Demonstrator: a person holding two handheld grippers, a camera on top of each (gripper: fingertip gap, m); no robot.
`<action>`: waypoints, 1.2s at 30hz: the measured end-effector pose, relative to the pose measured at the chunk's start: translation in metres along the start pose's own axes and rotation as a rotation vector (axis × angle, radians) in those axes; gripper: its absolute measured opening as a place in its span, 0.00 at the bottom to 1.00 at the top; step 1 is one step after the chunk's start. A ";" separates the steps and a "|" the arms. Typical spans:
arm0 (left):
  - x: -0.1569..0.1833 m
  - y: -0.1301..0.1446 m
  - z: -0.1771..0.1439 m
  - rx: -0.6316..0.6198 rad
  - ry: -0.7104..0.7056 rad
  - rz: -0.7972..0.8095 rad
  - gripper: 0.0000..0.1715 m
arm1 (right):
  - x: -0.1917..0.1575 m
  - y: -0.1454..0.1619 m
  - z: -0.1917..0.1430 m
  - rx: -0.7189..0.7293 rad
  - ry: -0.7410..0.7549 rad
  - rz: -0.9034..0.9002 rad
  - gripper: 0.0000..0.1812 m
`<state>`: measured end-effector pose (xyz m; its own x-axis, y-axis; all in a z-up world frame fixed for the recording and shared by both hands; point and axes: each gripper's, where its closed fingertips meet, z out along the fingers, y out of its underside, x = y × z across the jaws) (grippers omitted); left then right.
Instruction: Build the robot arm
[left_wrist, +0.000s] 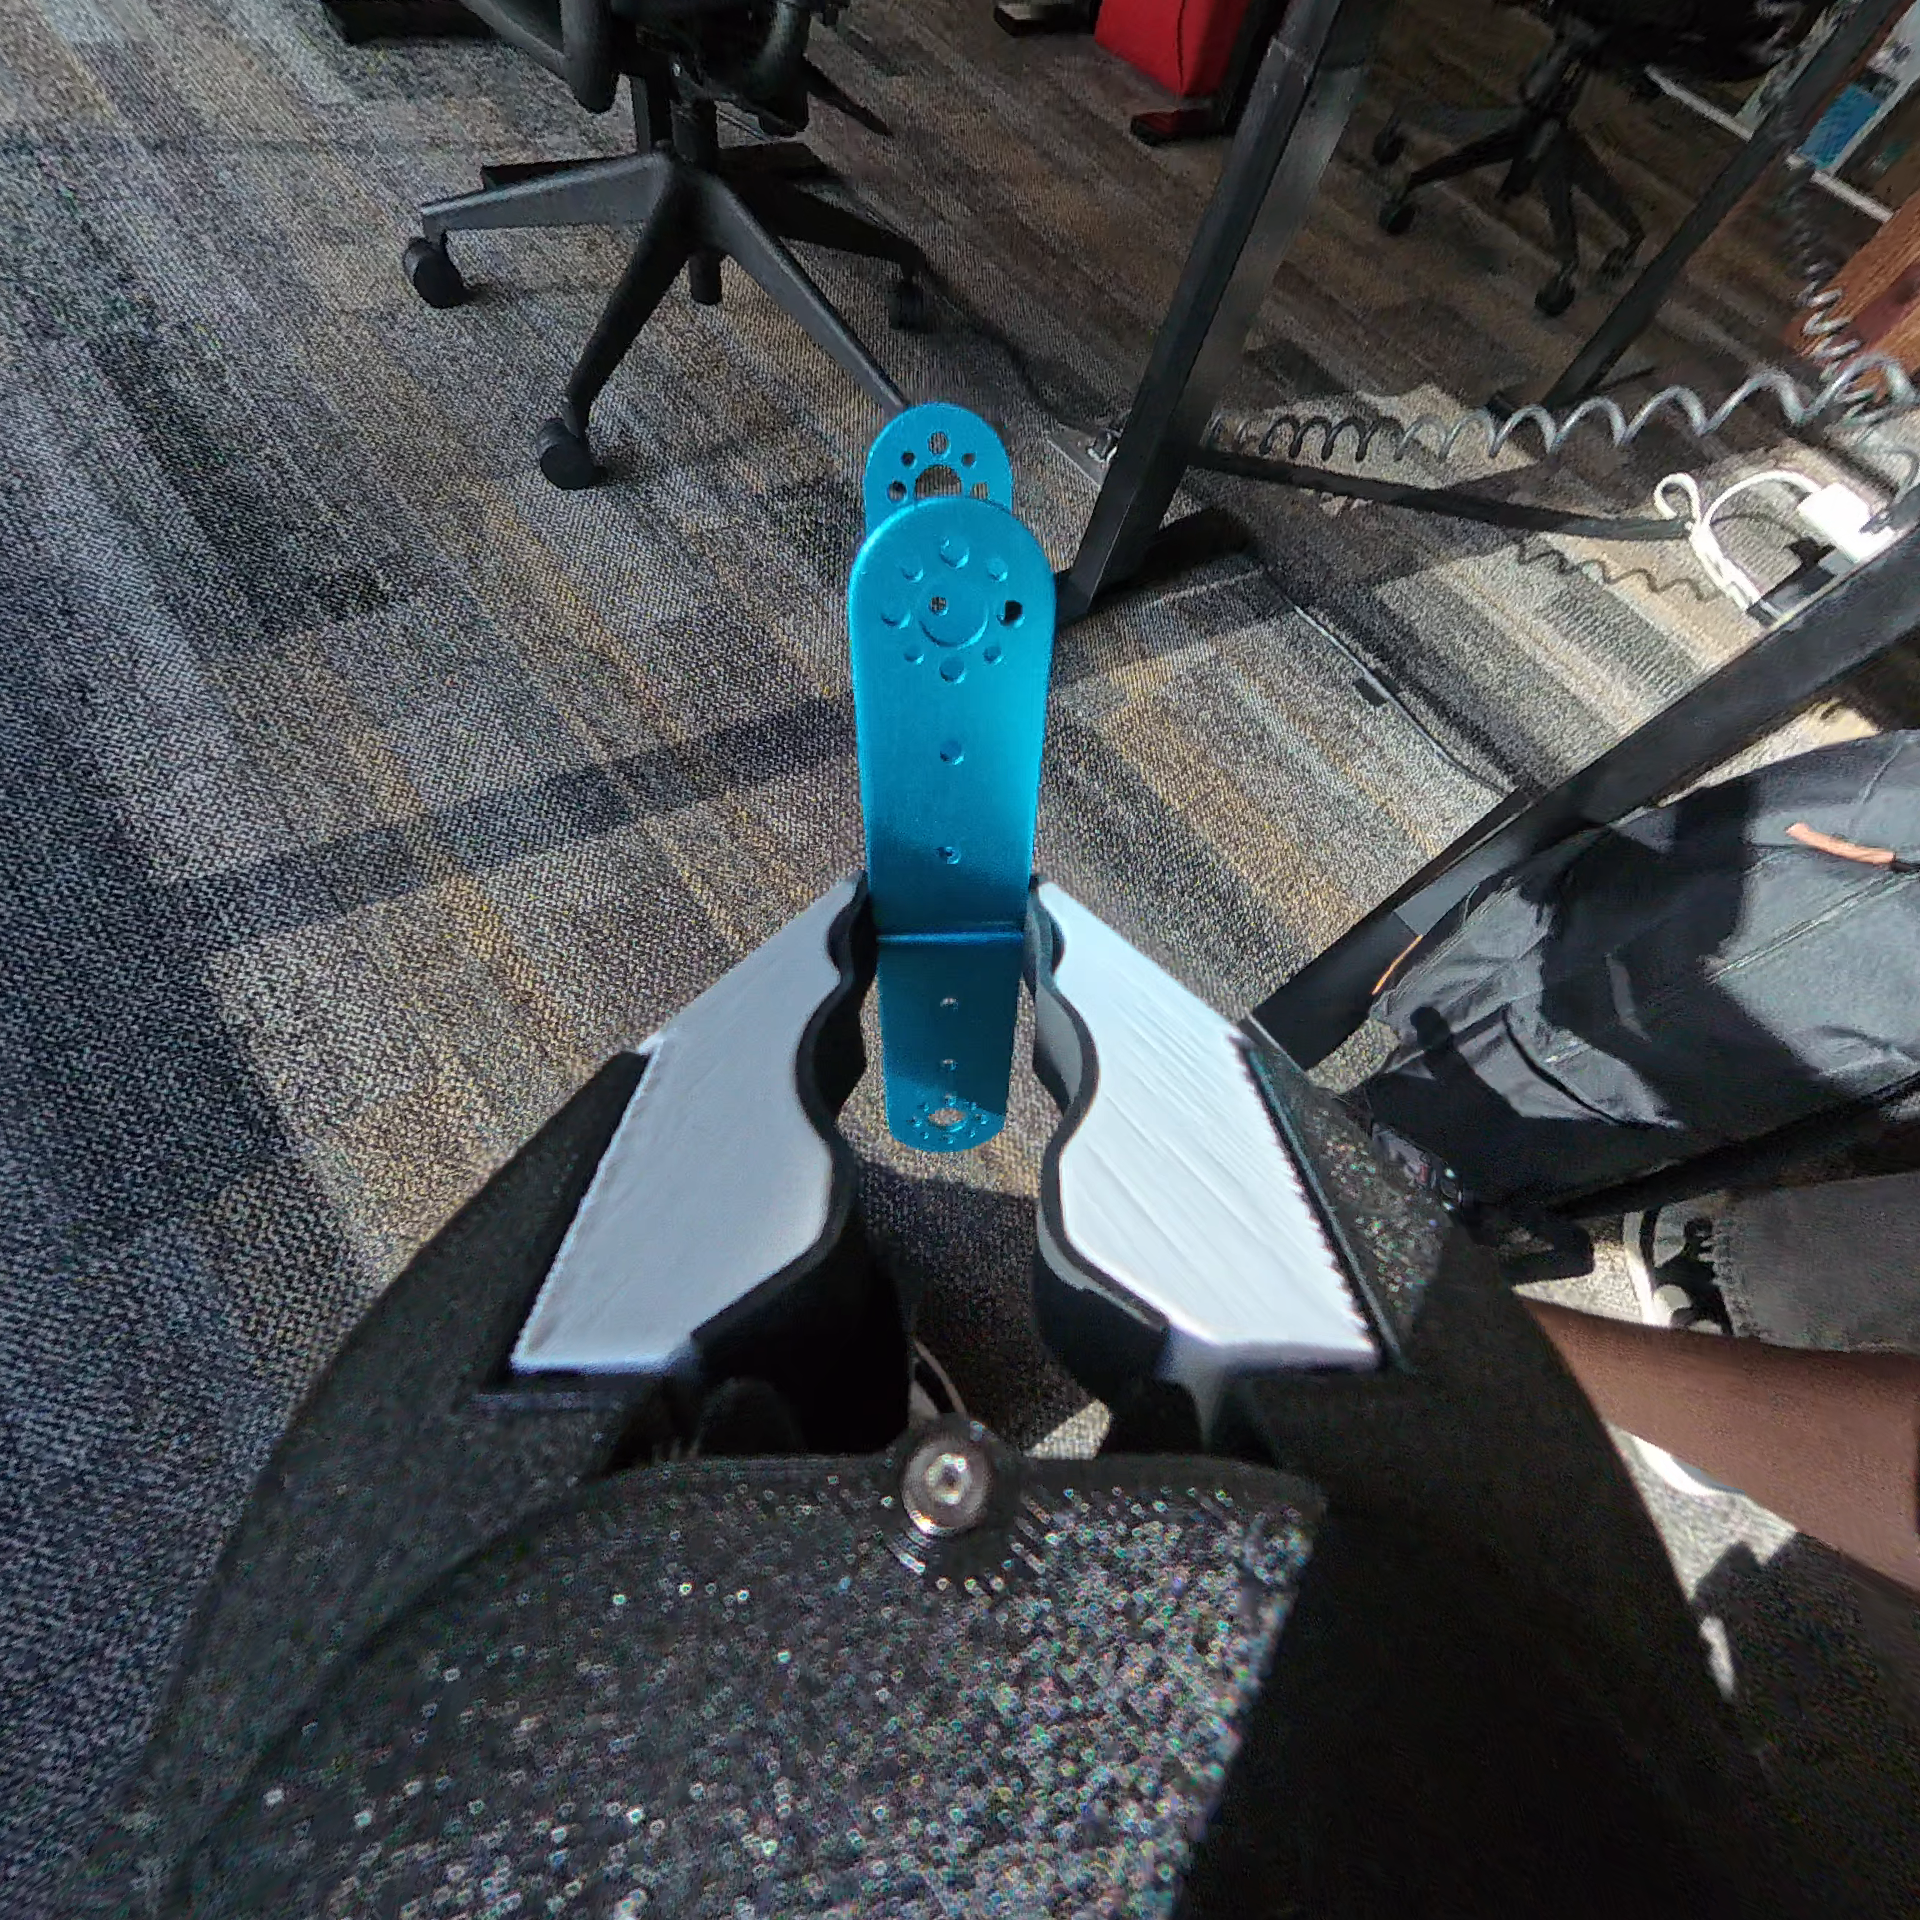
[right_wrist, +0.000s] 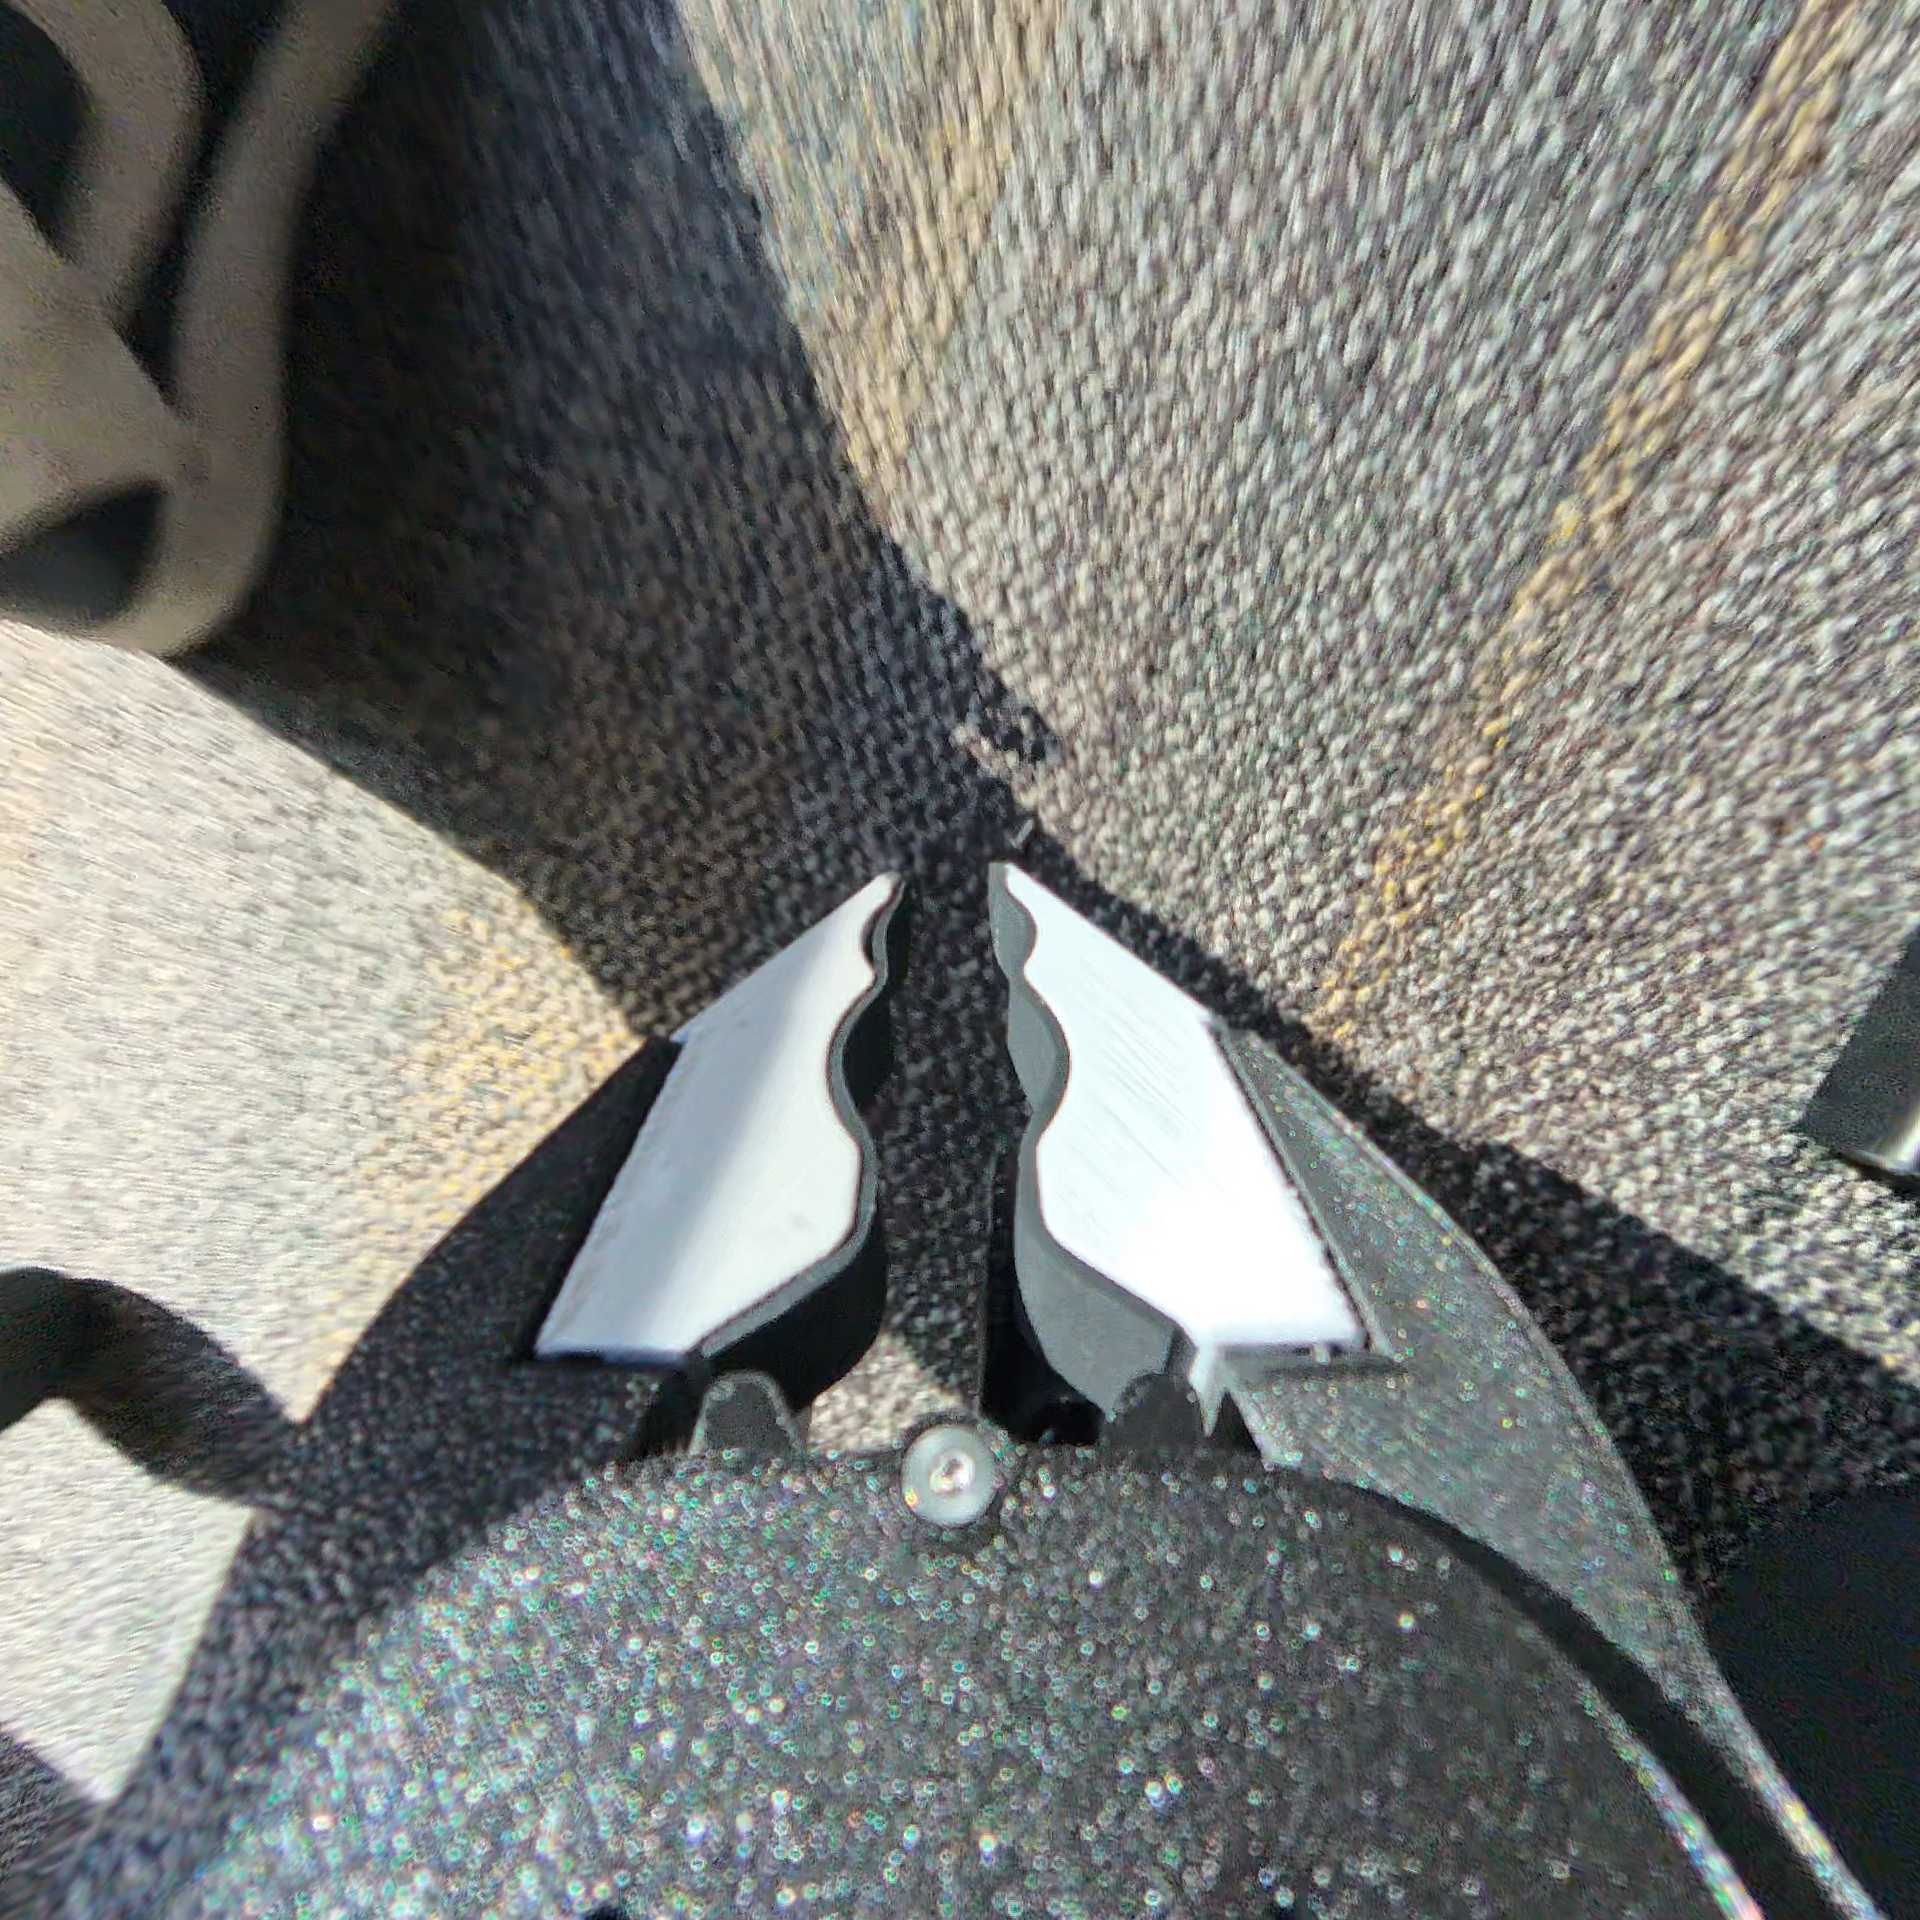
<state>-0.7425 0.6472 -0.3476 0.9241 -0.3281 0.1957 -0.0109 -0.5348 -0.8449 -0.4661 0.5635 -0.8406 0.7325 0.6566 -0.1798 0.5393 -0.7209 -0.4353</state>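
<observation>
Carpet: grey patterned floor under everything.
Chair: beyond the bracket, on the carpet.
Left gripper: fingers closed on the bracket's sides — held above the carpet.
Right gripper: slightly parted, empty — close over the carpet.
Bracket: blue, perforated, bent metal, upright.

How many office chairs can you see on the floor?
2: one office chair at upper left beyond the blue bracket, another at upper right behind the desk leg. Others may be hidden.

Bright sun, hard shadows on carpet; right view blurry, fisheye warp at edges.
</observation>
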 end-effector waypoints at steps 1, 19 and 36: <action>0.002 0.003 0.004 -0.019 0.000 0.015 0.15 | 0.003 0.012 0.012 -0.006 0.007 -0.022 0.08; 0.017 0.021 0.025 -0.125 0.030 0.071 0.15 | 0.017 0.023 0.062 0.125 0.065 0.197 0.06; 0.018 0.027 0.026 -0.146 0.042 0.073 0.15 | 0.022 0.022 0.064 -0.039 0.332 0.362 0.01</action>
<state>-0.7158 0.6474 -0.3800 0.9022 -0.4006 0.1597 -0.1355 -0.6148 -0.7769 -0.4645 0.5761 -0.9111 0.9652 0.2608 -0.0200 0.2362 -0.9018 -0.3620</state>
